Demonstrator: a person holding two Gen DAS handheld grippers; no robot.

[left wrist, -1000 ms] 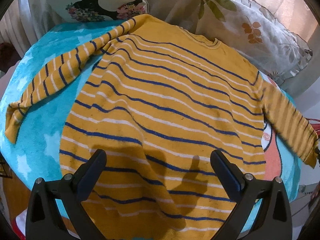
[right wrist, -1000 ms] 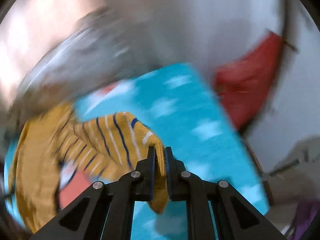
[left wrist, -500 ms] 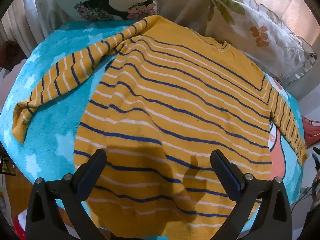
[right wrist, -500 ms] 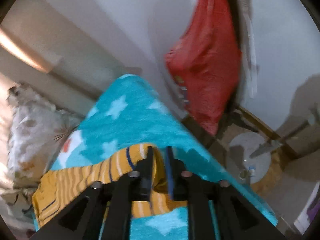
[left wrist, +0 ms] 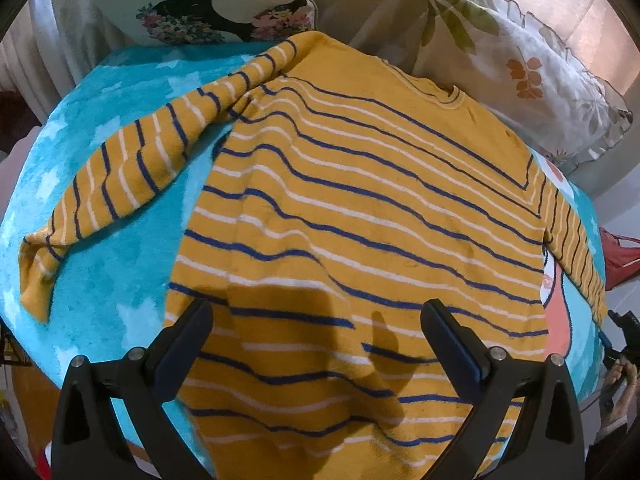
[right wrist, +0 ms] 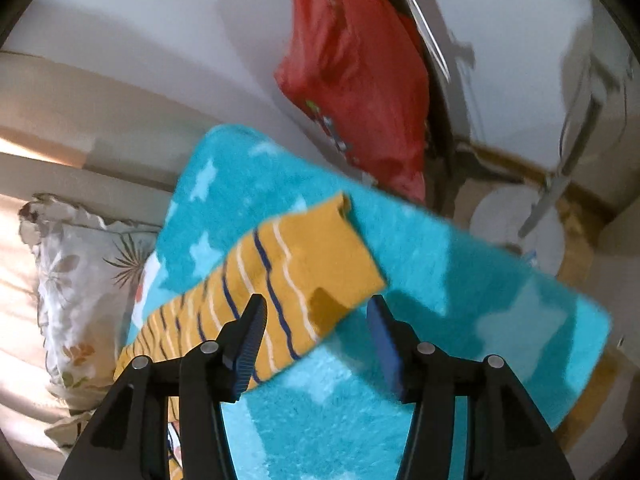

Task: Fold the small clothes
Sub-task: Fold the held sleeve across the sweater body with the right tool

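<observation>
At lower centre of the right wrist view, the right gripper (right wrist: pixel 316 320) had released the sleeve cuff (right wrist: pixel 320 264); jaws parted, it lay flat on the turquoise blanket (right wrist: pixel 460 280). The left gripper (left wrist: pixel 316 332) hovered open over the spread striped sweater (left wrist: pixel 360 200), ready for folding.

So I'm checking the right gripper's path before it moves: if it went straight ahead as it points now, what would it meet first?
Most likely the striped sleeve's cuff end, lying flat on the turquoise blanket directly ahead of the open right gripper. Depth is unclear, so the gap can't be judged.
</observation>
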